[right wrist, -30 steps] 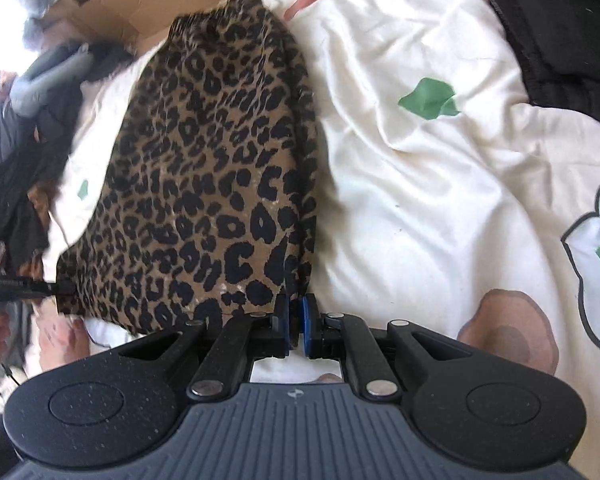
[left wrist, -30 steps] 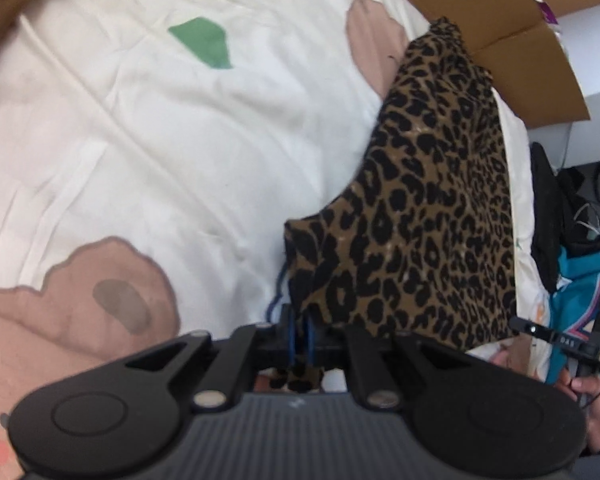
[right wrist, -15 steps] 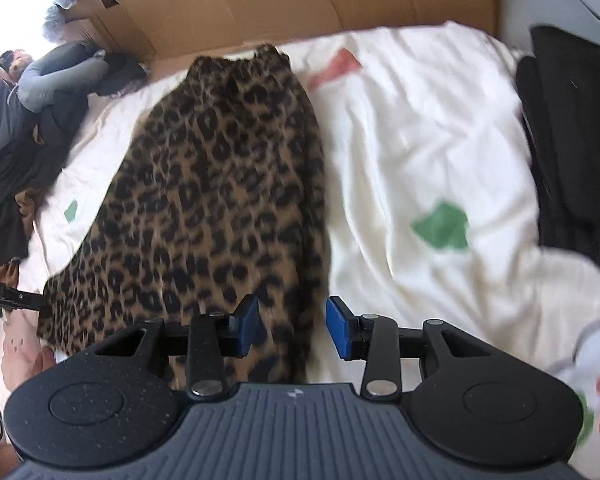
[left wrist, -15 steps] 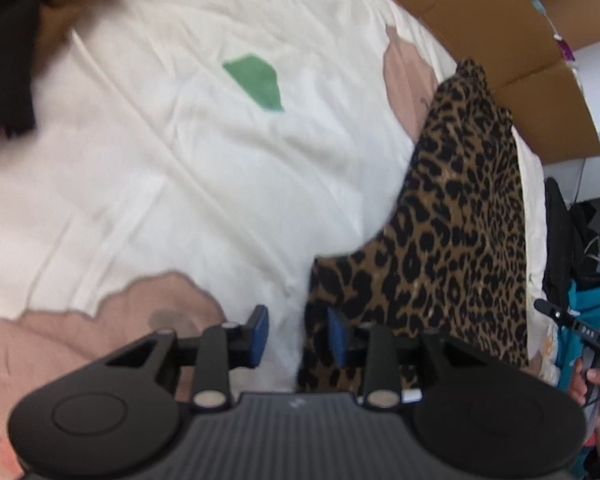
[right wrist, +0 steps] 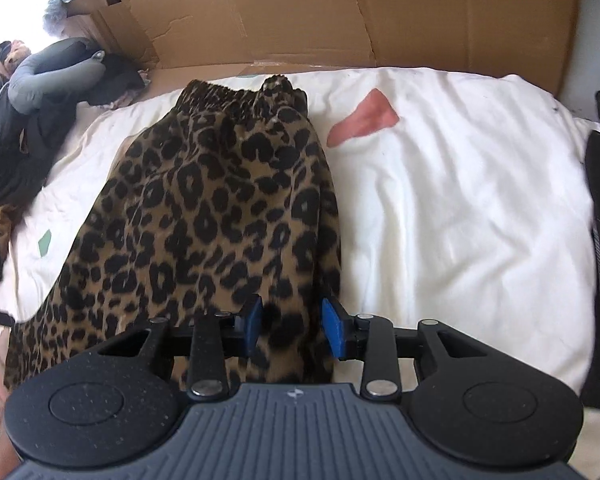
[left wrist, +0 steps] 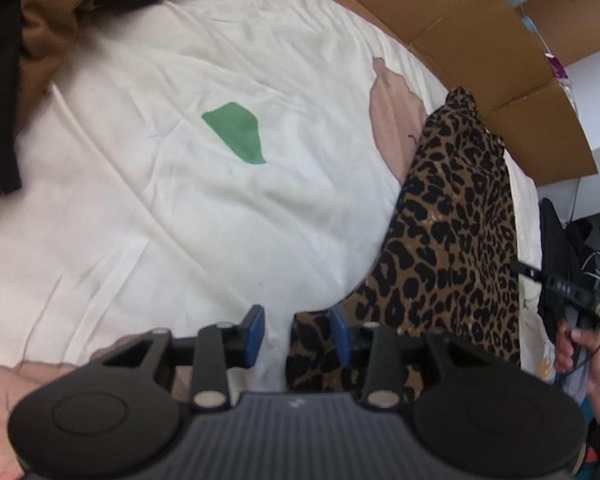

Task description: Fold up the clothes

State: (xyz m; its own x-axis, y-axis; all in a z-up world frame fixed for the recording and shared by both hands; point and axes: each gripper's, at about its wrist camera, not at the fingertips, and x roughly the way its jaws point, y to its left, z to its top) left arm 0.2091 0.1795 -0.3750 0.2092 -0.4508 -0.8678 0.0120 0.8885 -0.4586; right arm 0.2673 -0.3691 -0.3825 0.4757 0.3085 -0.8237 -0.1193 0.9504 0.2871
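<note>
On the bed (right wrist: 440, 184), the leopard skirt (right wrist: 204, 216) lies flat in a long narrow shape, elastic waistband at the far end by the cardboard (right wrist: 340, 12), hem toward the cameras. Looks to me like it's already been folded in half lengthwise, which would explain why it's such a slim strip with a doubled edge down one side.

Left tool (left wrist: 298, 330): jaws partly apart and opening, hanging over the near corner of the skirt. The corner sits under the right-hand blue pad, but nothing is pinched. Right tool (right wrist: 292, 326): also partly apart, jaws closing a little, with the skirt's folded edge showing between the pads from that view. I can't see the pads pressing on it though, so I'd call it not gripped.

My guess is both tools sit at the hem end because the next fold goes hem up to waistband.

Fabric looks thin and drapey, brown with black spots, gathered and ruffly at the waist. The bed cover is soft cream cotton, creased, with flat green (left wrist: 236, 134) and pink (right wrist: 362, 118) patches printed on it. Dark clothes (left wrist: 0, 80) are piled at the bed's edge.
</note>
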